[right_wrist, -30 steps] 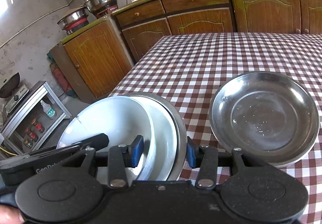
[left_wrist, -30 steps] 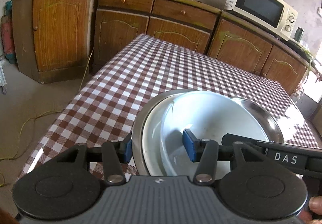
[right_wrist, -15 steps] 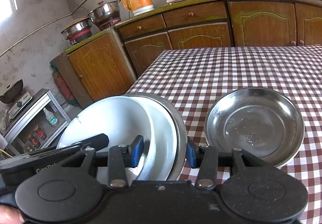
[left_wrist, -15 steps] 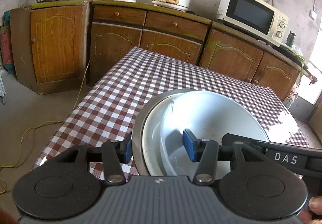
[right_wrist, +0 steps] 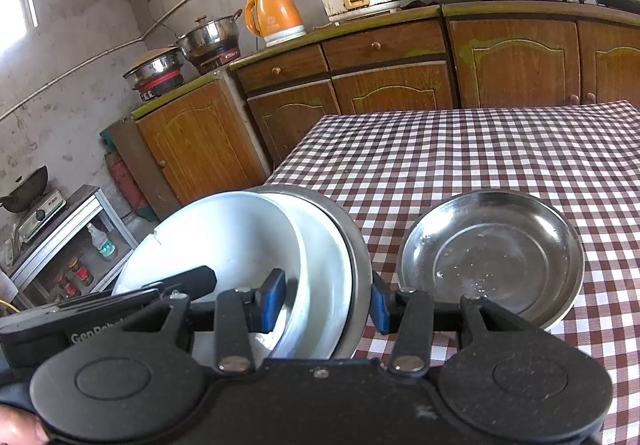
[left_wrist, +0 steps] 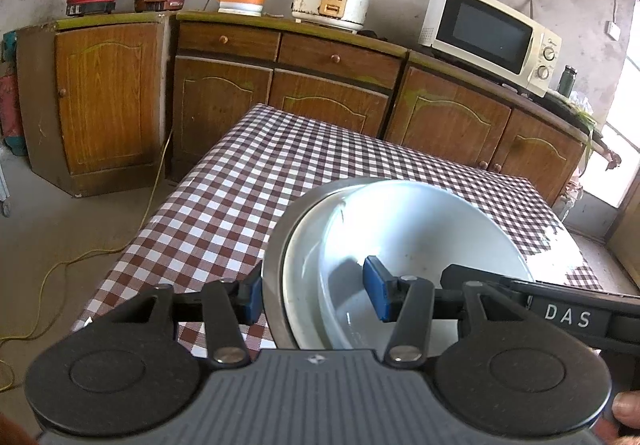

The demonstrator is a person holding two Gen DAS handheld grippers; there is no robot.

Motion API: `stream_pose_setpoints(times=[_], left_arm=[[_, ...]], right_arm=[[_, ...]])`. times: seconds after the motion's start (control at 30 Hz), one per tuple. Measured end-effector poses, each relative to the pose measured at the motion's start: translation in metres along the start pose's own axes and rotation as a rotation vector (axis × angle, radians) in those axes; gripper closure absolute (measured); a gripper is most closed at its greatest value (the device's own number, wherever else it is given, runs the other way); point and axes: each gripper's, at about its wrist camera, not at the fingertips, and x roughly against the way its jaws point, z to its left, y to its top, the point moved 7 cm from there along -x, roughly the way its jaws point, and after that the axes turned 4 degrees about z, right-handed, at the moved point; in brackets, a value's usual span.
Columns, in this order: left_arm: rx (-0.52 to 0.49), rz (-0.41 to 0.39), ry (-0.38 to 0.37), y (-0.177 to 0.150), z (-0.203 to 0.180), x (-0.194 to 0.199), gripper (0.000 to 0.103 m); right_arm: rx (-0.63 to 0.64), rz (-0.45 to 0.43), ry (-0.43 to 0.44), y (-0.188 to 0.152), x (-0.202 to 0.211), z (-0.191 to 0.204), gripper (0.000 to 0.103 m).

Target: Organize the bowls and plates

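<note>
Shiny metal plate (right_wrist: 492, 257), glossy white bowl (left_wrist: 420, 245), smooth checked tablecloth (left_wrist: 248, 205), wooden cabinets (left_wrist: 108, 97).

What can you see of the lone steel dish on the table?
The steel dish is a round, shallow, shiny metal plate with a raised rim and flat centre, empty except for a few small specks or droplets. It sits upright and flat on the checkered tablecloth, to the right of the stacked dishes both grippers hold. Nothing visibly grips it; the right gripper's finger hides its near edge. It does not appear in the left wrist view.
</note>
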Motion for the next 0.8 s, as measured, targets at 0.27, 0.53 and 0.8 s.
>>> stream_pose_setpoints(times=[0.27, 0.53, 0.8], left_arm=[[-0.015, -0.004, -0.010, 0.001, -0.007, 0.002, 0.052], [-0.025, -0.006, -0.021, 0.001, -0.013, 0.002, 0.052], [-0.031, -0.003, -0.028, 0.001, -0.017, 0.000, 0.052]], right_arm=[[-0.008, -0.010, -0.006, 0.002, 0.008, -0.005, 0.050], [-0.016, -0.018, -0.014, 0.003, 0.015, -0.011, 0.050], [-0.025, -0.021, -0.021, 0.002, 0.019, -0.015, 0.050]])
